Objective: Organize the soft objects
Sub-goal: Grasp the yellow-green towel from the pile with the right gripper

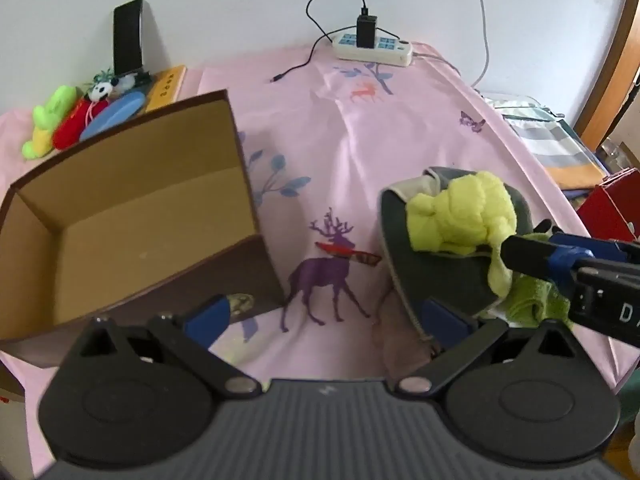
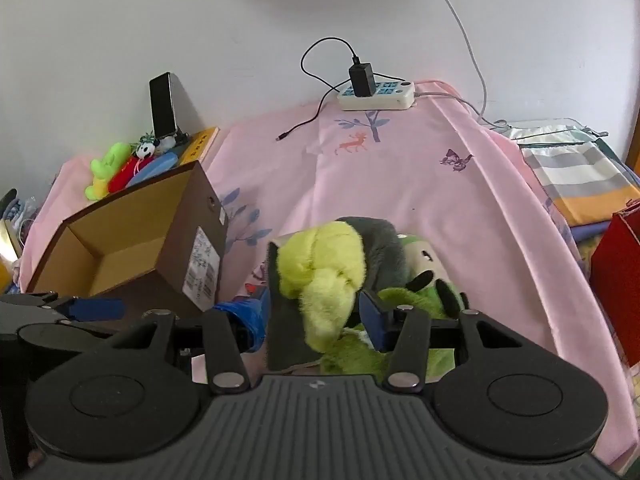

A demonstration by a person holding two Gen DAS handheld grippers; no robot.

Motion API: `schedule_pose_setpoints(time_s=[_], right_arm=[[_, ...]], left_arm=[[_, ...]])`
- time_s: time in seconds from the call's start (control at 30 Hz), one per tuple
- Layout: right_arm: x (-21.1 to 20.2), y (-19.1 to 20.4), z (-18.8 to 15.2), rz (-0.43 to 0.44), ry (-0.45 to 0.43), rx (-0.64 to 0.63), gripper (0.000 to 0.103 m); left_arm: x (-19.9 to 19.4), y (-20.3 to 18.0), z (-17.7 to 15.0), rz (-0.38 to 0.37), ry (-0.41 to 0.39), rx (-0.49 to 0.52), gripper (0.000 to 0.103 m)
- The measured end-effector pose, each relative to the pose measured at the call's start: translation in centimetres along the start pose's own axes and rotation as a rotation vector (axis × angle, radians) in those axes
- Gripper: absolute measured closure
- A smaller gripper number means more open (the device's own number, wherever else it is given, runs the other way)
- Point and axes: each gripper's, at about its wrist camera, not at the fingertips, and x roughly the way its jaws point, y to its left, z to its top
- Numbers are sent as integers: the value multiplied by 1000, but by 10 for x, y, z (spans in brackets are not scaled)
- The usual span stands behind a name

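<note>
A pile of soft things lies on the pink sheet: a grey cloth (image 1: pixel 420 256), a yellow-green fluffy cloth (image 1: pixel 464 216) on top, and a green plush (image 2: pixel 416 300) with a panda face beneath. My right gripper (image 2: pixel 316 312) is closed on the yellow-green cloth (image 2: pixel 324 276) and the grey cloth edge (image 2: pixel 284 320); it also shows in the left wrist view (image 1: pixel 520 256). My left gripper (image 1: pixel 332 316) is open, low over the sheet between the pile and an open brown cardboard box (image 1: pixel 132 216). Its right finger (image 1: pixel 444 316) touches the grey cloth.
Small plush toys (image 1: pixel 72 120) (green, red, blue, panda) lie behind the box by a phone (image 1: pixel 128 36) and a yellow book (image 1: pixel 166 88). A power strip (image 1: pixel 372 46) with charger and cable sits at the far edge. A red box (image 2: pixel 618 280) and striped fabric (image 2: pixel 580 176) are at the right.
</note>
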Motion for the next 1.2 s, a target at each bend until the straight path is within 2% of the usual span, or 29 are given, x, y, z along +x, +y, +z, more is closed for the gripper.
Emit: schedule_pose_setpoints(time_s=[0.2,0.37,0.43,0.63,0.7,0.83,0.9,1.07,1.2], right_arm=[[3,-17,5,20,4,-11,70],[8,-30,6,32,15,0,71],[9,-35,6,38,18,6,72],[8,-41,9,65,3,-15,74],[9,-40,7,72,1,-22,75],[12,-45,11,97,-2,-19,77],[14,-47,12,108,-4,-9,77],[21,-55,21,152,0,27,79],[31,-58,30,201,3,48,81]], left_arm=[[2,-16,-1,15,7,-7,1],[7,-24,2,-6,24,-28,1],[11,-29,3,20,15,-20,1],[14,-38,8,17,12,-24,1],[16,-39,9,3,11,-31,1],[14,-36,7,-72,-12,-72,3],[13,-34,8,-112,-40,-87,6],[14,-36,13,-227,-72,-111,23],[25,-44,19,-254,-98,-88,35]])
